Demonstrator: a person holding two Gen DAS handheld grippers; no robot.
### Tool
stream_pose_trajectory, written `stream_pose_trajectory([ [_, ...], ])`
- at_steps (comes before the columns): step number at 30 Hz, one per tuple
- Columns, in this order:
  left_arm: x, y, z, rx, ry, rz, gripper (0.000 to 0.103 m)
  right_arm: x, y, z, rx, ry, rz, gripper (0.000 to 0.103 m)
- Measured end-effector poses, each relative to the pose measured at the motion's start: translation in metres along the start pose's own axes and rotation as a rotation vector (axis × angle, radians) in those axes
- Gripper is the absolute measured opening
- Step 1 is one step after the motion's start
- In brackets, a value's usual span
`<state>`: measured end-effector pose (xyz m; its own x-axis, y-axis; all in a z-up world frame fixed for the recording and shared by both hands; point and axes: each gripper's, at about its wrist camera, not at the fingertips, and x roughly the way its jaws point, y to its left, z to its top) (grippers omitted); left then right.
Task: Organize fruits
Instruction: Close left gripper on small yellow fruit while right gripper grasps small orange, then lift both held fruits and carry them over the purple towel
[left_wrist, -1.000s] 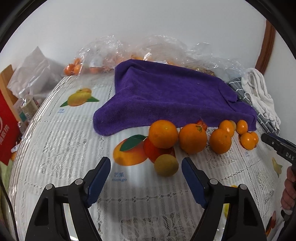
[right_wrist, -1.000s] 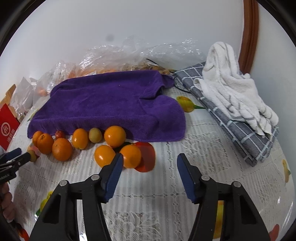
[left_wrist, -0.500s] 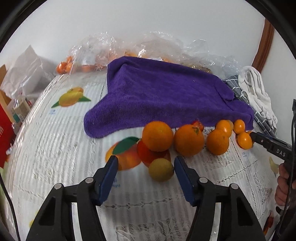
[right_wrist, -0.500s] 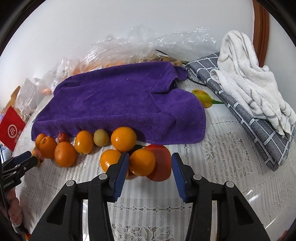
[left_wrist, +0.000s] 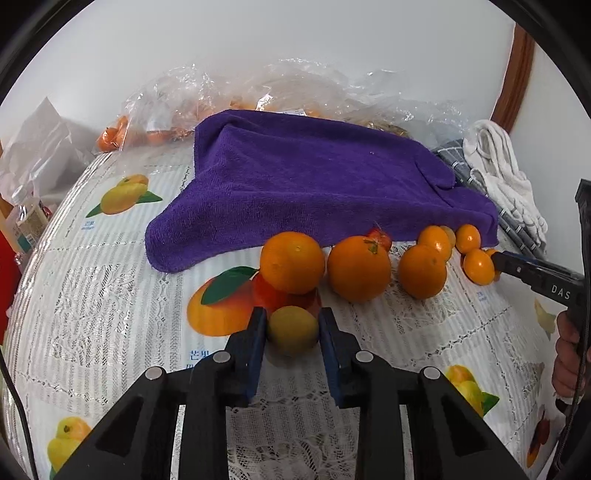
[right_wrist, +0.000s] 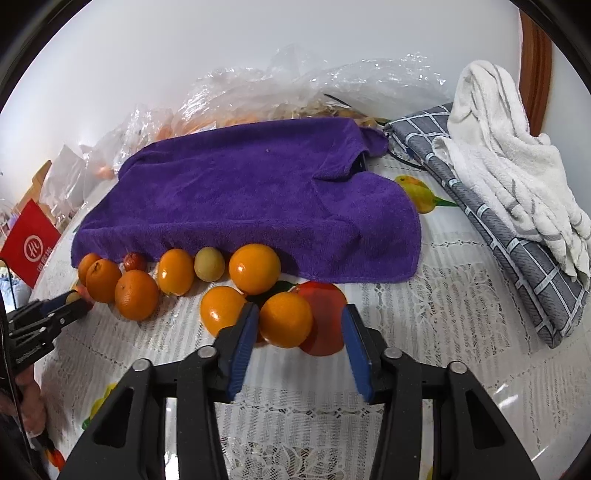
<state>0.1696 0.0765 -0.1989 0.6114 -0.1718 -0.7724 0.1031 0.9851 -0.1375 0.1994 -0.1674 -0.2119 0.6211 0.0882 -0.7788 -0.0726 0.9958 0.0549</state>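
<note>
Left tool (left_wrist: 291, 328) clamped on a yellow-green fruit (left_wrist: 293, 329) resting on the worktop (left_wrist: 110, 288), an orange (left_wrist: 291, 262) crowding just behind it. Right tool (right_wrist: 297, 325) closing around a second orange (right_wrist: 285, 319); left pad touching, right pad apart. Another orange (right_wrist: 221, 309) sits just left. Purple towel (right_wrist: 251, 192) behind the fruit row; folded cloths (right_wrist: 509, 184) far right.
</note>
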Motion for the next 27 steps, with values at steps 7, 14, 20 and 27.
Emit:
stream_pose_trajectory([
  [7,-0.009,0.016,-0.001,-0.091,-0.051,-0.047,0.027,-0.006,0.001,-0.004,-0.012,-0.003,-0.012,0.023],
  [14,-0.010,0.021,-0.001,-0.115,-0.062,-0.042,0.027,0.002,0.007,-0.004,-0.030,0.003,-0.041,0.036],
  [20,-0.011,0.022,-0.001,-0.123,-0.065,-0.051,0.027,0.006,0.000,0.000,0.004,0.001,0.003,0.031],
  [27,-0.011,0.026,-0.001,-0.147,-0.064,-0.055,0.027,0.001,0.002,-0.008,-0.023,-0.010,-0.035,0.028],
])
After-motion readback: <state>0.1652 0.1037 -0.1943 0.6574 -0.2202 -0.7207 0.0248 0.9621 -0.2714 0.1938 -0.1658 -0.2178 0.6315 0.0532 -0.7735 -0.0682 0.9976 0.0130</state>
